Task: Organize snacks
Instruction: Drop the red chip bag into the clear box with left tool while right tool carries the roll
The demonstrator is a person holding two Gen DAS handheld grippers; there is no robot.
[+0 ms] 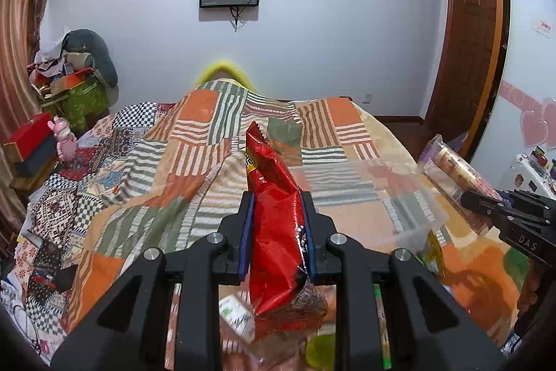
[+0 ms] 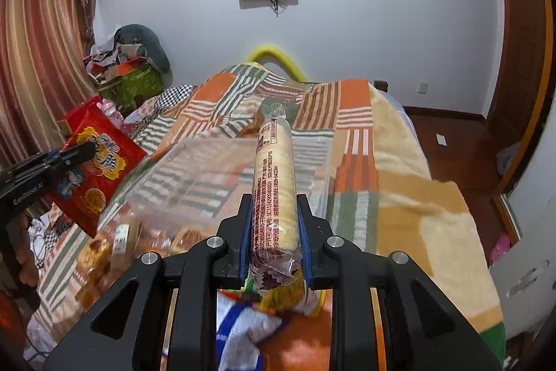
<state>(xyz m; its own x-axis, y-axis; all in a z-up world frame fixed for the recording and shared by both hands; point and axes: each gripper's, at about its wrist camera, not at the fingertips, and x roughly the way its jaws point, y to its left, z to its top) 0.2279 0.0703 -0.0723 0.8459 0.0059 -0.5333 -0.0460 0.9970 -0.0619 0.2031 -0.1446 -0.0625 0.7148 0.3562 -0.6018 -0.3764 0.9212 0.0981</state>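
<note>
My left claw [image 1: 278,225] was clamped on red chip bag [image 1: 274,214], right claw [image 2: 274,228] on wafer roll [image 2: 274,176]. Clear bin [image 2: 208,169] ahead & between both looked empty; more snacks [image 2: 100,252] below, unsorted. Barely started, imo.

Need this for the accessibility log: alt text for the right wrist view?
The right gripper clamps a long wrapped biscuit roll between its fingers, above a clear plastic bin on a patchwork bedspread. At left, the left gripper holds a red snack bag.
</note>
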